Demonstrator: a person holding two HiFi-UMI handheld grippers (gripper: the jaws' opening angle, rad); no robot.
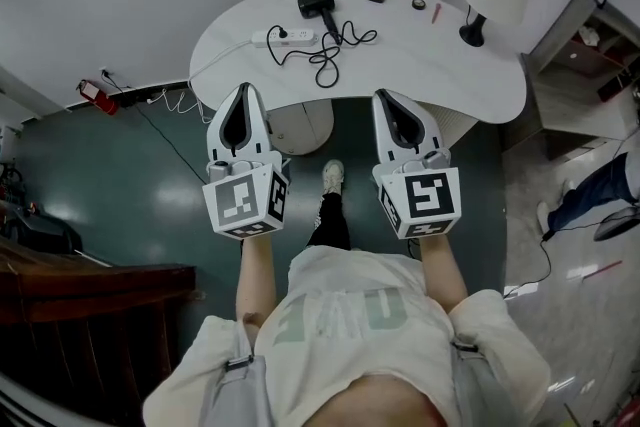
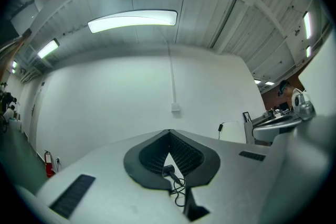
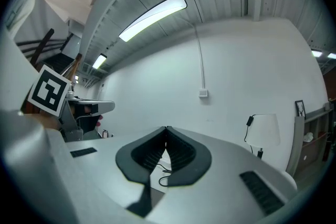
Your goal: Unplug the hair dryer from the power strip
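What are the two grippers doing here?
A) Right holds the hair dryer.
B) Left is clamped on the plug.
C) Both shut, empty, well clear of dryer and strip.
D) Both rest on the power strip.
C: the left gripper and right gripper are shut on nothing, held in the air well back from the hair dryer and the power strip on the table.

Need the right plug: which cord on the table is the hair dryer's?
The black cord, looped beside the power strip; the white cord runs off the table leftward.
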